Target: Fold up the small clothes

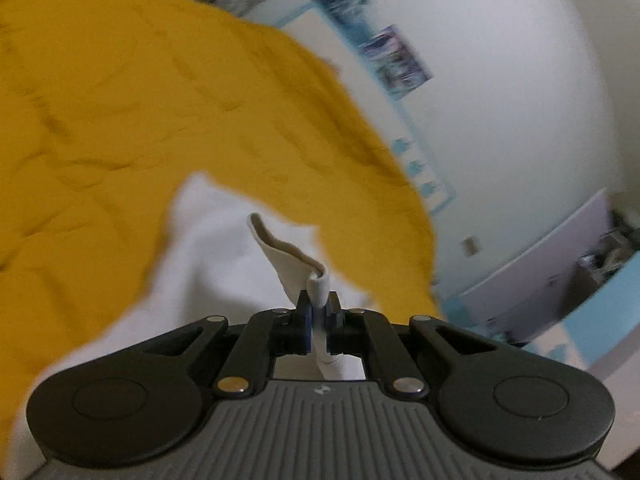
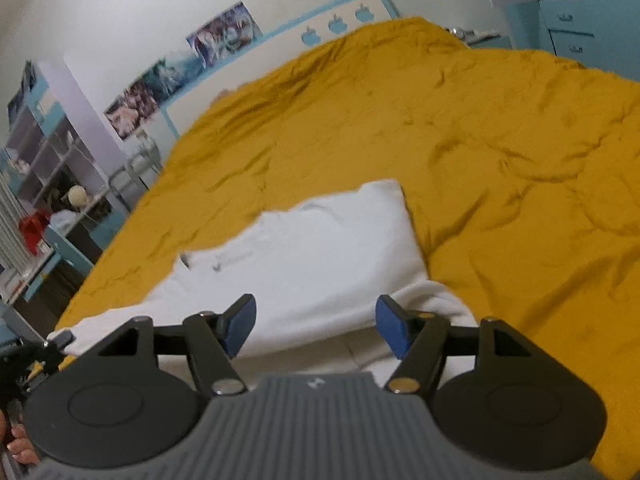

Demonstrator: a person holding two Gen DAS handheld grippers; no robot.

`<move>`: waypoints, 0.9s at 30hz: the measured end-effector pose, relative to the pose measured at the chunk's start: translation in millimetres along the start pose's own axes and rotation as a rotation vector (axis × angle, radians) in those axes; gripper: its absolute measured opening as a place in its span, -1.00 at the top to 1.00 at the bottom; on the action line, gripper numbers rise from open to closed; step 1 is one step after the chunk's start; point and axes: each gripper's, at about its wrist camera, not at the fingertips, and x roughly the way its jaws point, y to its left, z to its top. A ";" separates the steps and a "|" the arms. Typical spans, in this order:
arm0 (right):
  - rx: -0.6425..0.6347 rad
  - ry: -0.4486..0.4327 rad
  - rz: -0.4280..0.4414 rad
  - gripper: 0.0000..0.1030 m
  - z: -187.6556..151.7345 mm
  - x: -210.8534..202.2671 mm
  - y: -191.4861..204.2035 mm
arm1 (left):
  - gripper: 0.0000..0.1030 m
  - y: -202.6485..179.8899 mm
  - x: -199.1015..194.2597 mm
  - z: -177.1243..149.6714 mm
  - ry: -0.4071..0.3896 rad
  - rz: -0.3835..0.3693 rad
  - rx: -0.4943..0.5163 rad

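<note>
Mustard-yellow bedding (image 2: 460,128) fills most of both views, rumpled across a bed that runs up to a white wall hung with a row of posters (image 2: 180,68) and a blue-framed panel of apple shapes (image 2: 336,24). At the left edge of your right wrist view stands an open shelf unit (image 2: 44,152) with a red object and a pale round one on it; at the upper right are pale blue drawers (image 2: 568,32).

Your task's thing, a white garment (image 2: 320,256), lies spread on the bedding in the lower middle of the right wrist view, its near edge just ahead of your gripper. In the left wrist view the same white cloth (image 1: 208,240) covers the lower centre, with the yellow bedding above and to its left.

Your left gripper (image 1: 319,312) is clenched on a ribbed white hem (image 1: 318,290) of the garment: the blue pads pinch it, and the fabric curls up and away from the jaws toward the frame's centre.

Your right gripper (image 2: 316,326) is released, its blue pads (image 2: 390,330) standing wide apart over the garment's near edge with nothing pinched between them. A hand (image 2: 18,446) shows at the lower left corner of that view.
</note>
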 end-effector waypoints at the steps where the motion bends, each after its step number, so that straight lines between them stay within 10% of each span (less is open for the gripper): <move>1: 0.040 0.015 0.010 -0.22 -0.5 1.7 -5.6 | 0.89 11.4 5.2 -5.7 0.022 0.047 -0.002; 8: 0.112 -0.003 -0.012 -0.23 8.9 7.0 -19.2 | 0.87 34.4 15.7 -15.1 0.104 0.133 -0.063; 12: 0.154 -0.009 0.044 -0.24 23.7 18.1 -16.1 | 0.78 8.0 -16.4 -5.1 -0.013 0.173 0.025; 17: 0.143 0.017 0.061 -0.24 33.4 39.5 -7.5 | -0.39 -27.5 -5.4 9.2 0.020 0.116 0.162; 27: 0.171 0.105 -0.033 -0.23 20.9 76.9 -33.1 | -0.39 -11.9 66.3 -21.0 0.229 0.226 0.266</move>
